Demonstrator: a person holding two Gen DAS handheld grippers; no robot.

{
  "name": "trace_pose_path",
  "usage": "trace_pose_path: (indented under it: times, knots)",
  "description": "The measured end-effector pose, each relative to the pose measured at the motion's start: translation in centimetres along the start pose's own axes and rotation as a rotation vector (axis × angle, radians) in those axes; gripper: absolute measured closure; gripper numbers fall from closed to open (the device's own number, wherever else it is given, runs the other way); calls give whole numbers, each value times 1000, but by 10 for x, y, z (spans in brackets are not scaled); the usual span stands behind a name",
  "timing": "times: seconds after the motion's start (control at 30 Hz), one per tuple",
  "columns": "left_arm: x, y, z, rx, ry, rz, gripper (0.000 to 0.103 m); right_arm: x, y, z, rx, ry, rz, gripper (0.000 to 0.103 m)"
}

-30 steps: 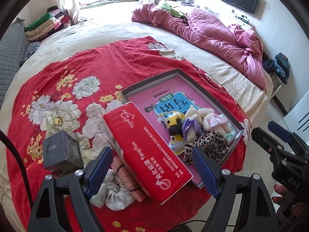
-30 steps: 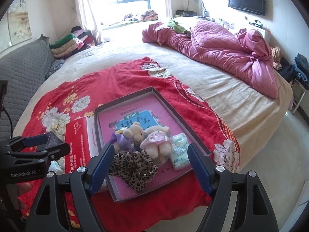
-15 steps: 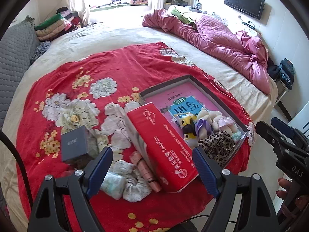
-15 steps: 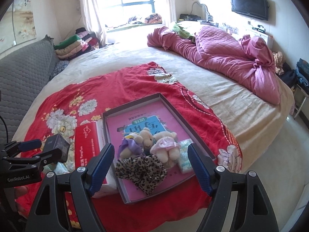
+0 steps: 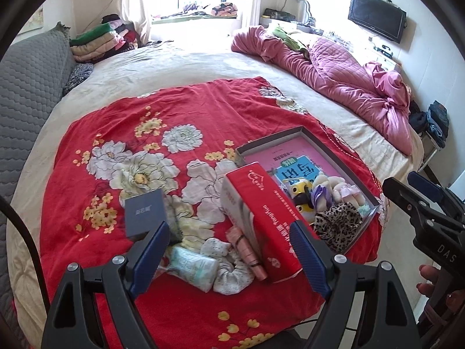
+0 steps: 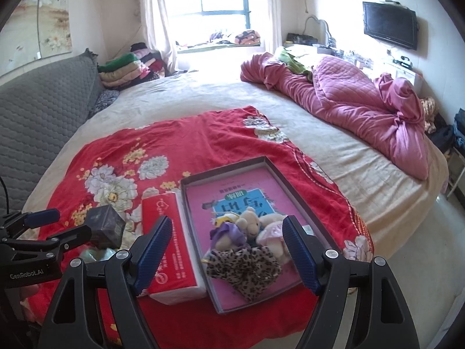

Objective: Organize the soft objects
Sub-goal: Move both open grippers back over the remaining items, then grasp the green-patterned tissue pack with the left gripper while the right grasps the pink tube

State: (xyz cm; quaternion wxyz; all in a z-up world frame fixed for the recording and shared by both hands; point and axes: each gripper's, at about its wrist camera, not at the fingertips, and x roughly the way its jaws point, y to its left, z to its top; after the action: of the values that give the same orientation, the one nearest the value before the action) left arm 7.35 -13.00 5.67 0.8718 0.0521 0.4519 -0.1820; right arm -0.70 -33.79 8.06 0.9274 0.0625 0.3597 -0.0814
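A grey tray [image 5: 270, 142] [image 6: 226, 167] with a pink bottom lies on the red floral cloth [image 5: 174, 110]. In it are plush bears [image 6: 252, 226] [image 5: 334, 189] and a leopard-print scrunchie [image 6: 244, 264] [image 5: 337, 224]. Left of the tray stands a red tissue pack [image 5: 267, 218] [image 6: 165, 232]. Beside it lie a pale tissue packet [image 5: 194, 267], a white scrunchie [image 5: 229, 273] and a pink tube [image 5: 247, 250]. My left gripper [image 5: 229, 256] is open above these, holding nothing. My right gripper [image 6: 226, 256] is open above the tray's near end, empty.
A dark grey box [image 5: 145, 212] [image 6: 106, 228] sits on the cloth at the left. A crumpled pink quilt [image 5: 334, 69] lies at the far right of the bed. A grey padded headboard [image 5: 26, 87] is at the left. Folded clothes [image 5: 96, 40] are stacked by the window.
Both grippers have pulled back and risen, so more of the bed shows. The objects have not moved. Both grippers stay open.
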Motion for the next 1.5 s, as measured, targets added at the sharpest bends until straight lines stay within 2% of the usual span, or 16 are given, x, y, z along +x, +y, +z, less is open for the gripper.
trace_pose_path:
  times: [0.43,0.83,1.13,1.5]
  knots:
    - [-7,40,-15,-56,8,35,19,6,52,-4,-104,14,42,24]
    - [-12,98,-27,-159,6,81,19,9,83,-8,-166,20,58,24]
    - [4,142,-54,-236,58,115,19,22,115,-23,-235,60,90,24]
    - [34,154,-86,-256,140,108,19,46,156,-64,-355,144,138,24]
